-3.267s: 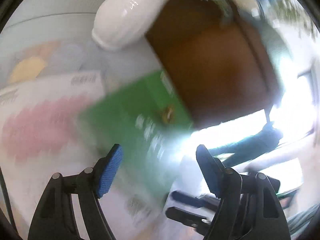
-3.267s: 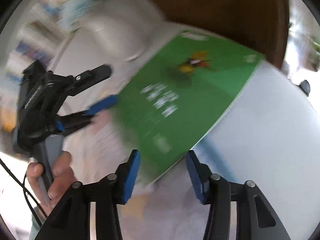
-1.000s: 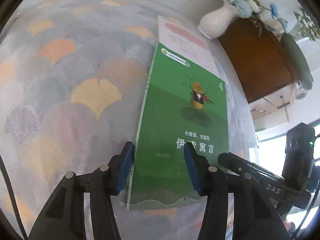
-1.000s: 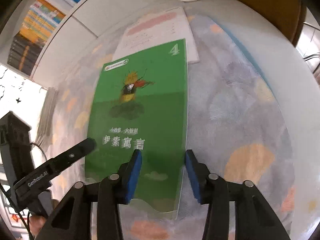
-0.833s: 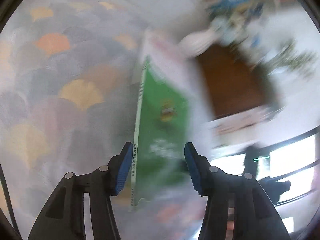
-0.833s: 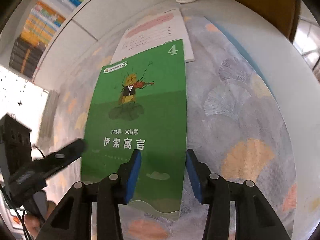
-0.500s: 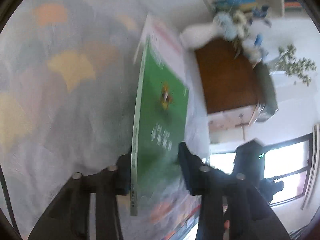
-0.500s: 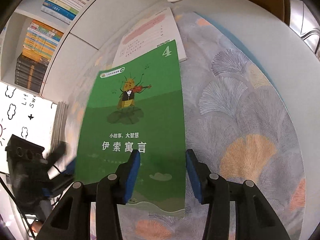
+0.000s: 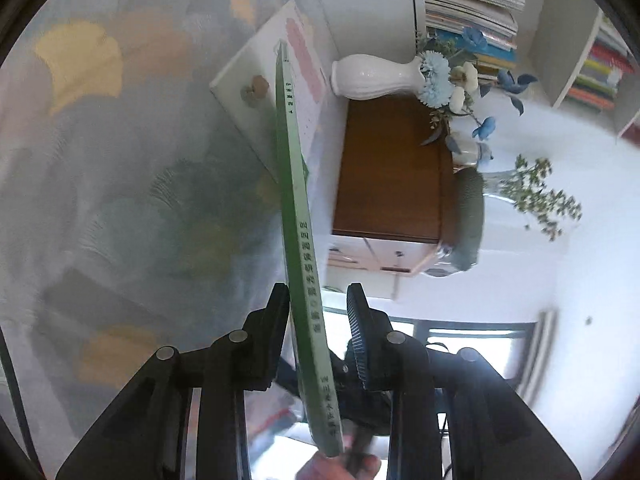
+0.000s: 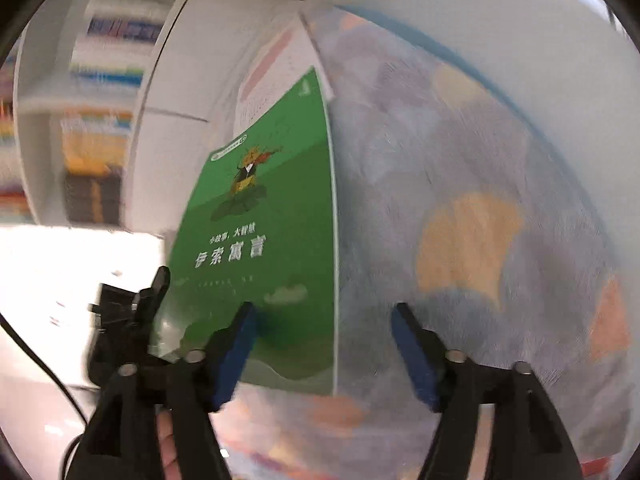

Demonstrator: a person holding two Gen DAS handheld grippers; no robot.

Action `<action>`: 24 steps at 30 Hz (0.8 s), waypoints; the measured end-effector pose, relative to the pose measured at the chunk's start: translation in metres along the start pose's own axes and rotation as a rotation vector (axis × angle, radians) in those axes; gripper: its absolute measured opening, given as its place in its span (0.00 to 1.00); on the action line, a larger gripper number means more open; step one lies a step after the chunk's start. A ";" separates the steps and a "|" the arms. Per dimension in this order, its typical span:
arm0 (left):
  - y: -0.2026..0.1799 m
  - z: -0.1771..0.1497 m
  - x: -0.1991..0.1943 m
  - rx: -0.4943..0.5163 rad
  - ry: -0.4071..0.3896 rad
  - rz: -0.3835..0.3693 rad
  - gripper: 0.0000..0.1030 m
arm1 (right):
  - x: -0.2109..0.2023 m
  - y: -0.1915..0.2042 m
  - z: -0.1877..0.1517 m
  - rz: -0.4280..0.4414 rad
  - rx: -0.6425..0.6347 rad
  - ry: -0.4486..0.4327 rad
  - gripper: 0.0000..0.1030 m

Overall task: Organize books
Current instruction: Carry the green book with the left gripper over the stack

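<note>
A green book shows me its spine edge-on in the left wrist view, tipped up off the patterned tablecloth. My left gripper has the spine edge between its jaws, which are closing on it. From the right wrist view the green book's cover faces me, with the left gripper at its left edge. My right gripper has its jaws opening; the book's lower right corner lies between them, untouched by the pads. A white booklet with a pink title lies under the book's far end.
A white vase of blue flowers stands beyond the booklet, beside a brown wooden cabinet. Shelves packed with books line the wall behind. A person's hand holds the other gripper's handle.
The green book has gone from lying flat to standing tipped on edge. My left gripper rolled and closed on its spine edge. My right gripper let go, opened wide and shifted right.
</note>
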State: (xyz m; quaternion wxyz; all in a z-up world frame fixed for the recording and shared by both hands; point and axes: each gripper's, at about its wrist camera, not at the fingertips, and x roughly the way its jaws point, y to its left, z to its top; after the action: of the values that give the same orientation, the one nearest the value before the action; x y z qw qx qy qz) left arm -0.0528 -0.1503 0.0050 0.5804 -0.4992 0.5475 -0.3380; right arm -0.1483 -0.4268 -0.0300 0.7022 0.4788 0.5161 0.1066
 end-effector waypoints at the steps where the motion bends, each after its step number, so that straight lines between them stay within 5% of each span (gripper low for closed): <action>1: 0.003 -0.001 0.002 -0.019 0.010 -0.019 0.25 | 0.001 -0.006 0.001 0.045 0.037 0.005 0.68; 4: 0.006 -0.006 0.003 -0.030 0.028 0.001 0.25 | 0.009 -0.023 0.006 0.191 0.155 0.016 0.62; 6: 0.004 -0.007 0.002 0.011 0.027 0.088 0.25 | 0.013 -0.025 0.009 0.248 0.187 0.012 0.33; 7: 0.003 -0.007 0.003 0.028 0.032 0.132 0.25 | 0.014 -0.023 0.010 0.243 0.184 0.014 0.30; 13: -0.020 -0.019 0.017 0.285 0.061 0.503 0.25 | 0.009 0.030 -0.001 -0.072 -0.141 -0.047 0.27; 18: -0.042 -0.030 0.013 0.428 0.057 0.575 0.25 | 0.009 0.081 -0.022 -0.307 -0.438 -0.099 0.26; 24: -0.063 -0.037 -0.020 0.564 0.003 0.648 0.25 | 0.019 0.121 -0.054 -0.405 -0.668 -0.090 0.26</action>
State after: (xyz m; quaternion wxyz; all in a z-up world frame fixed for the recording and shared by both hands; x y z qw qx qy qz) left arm -0.0824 -0.1562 0.0749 0.7694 -0.1227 0.5631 -0.2755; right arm -0.1425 -0.3214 0.0523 0.8481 0.1166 0.5056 0.1070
